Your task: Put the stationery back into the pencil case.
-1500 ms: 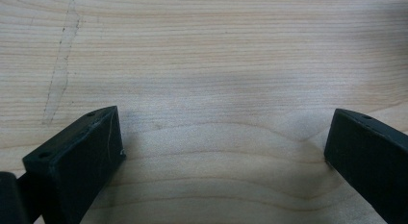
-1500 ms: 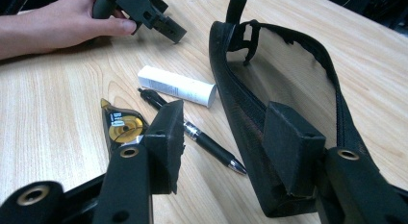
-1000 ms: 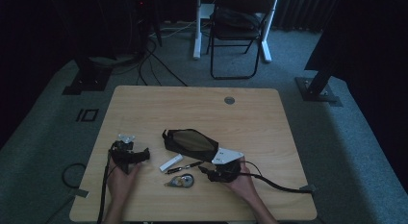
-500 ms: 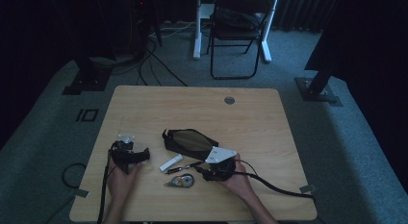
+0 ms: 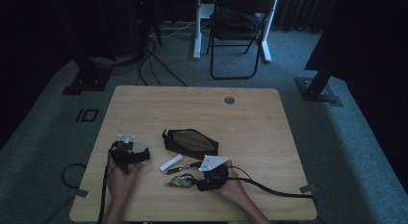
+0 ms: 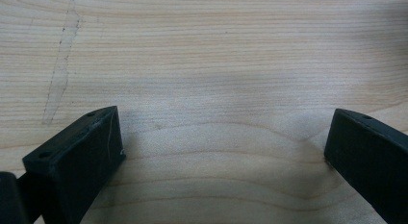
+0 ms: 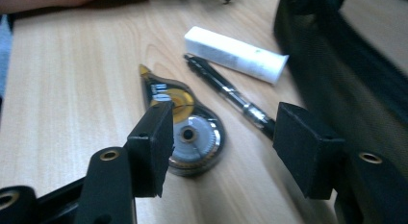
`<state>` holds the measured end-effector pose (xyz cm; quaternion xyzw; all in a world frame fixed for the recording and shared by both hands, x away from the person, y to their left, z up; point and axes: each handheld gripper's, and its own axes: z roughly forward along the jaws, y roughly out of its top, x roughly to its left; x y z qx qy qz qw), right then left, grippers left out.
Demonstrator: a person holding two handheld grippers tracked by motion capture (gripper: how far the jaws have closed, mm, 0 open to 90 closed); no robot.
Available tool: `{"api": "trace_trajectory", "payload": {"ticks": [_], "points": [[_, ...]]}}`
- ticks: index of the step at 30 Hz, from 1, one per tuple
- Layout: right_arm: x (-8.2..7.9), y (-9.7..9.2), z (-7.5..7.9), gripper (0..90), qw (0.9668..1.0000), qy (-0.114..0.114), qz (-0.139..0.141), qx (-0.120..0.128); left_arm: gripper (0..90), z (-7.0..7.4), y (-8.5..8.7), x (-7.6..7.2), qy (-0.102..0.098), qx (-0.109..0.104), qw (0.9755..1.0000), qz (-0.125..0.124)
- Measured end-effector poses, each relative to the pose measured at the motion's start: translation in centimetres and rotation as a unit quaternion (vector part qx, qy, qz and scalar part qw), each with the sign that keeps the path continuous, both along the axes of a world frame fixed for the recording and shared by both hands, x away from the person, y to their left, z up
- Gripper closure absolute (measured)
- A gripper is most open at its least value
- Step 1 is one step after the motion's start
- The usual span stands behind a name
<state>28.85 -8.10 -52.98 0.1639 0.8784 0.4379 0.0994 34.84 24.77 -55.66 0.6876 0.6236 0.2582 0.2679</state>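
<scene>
Right gripper view — right gripper (image 7: 223, 149) jaws have just been widening, nothing between them | correction tape dispenser (image 7: 185, 125) lying on table (image 7: 62, 89) just below, beside pen (image 7: 228, 96) | left gripper (image 6: 221, 152) idling wide open — grasp is being prepared.

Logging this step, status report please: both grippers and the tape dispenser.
Left hand-held gripper open, empty. Right hand-held gripper just opening above tape dispenser, not gripping. Pen lies close beside.
</scene>
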Motion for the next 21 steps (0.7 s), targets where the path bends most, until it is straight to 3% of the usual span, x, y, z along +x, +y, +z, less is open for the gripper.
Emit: {"api": "trace_trajectory", "payload": {"ticks": [9, 21], "points": [[-0.3, 0.5, -0.9, 31.3, 0.9996, 0.006, 0.029, 0.0, 0.0, 0.0, 0.0, 0.0, 0.0, 0.0, 1.0, 0.0], [-0.2, 1.2, -1.9, 34.4, 0.999, 0.003, 0.045, 0.0, 0.0, 0.0, 0.0, 0.0, 0.0, 0.0, 1.0, 0.0]]}}
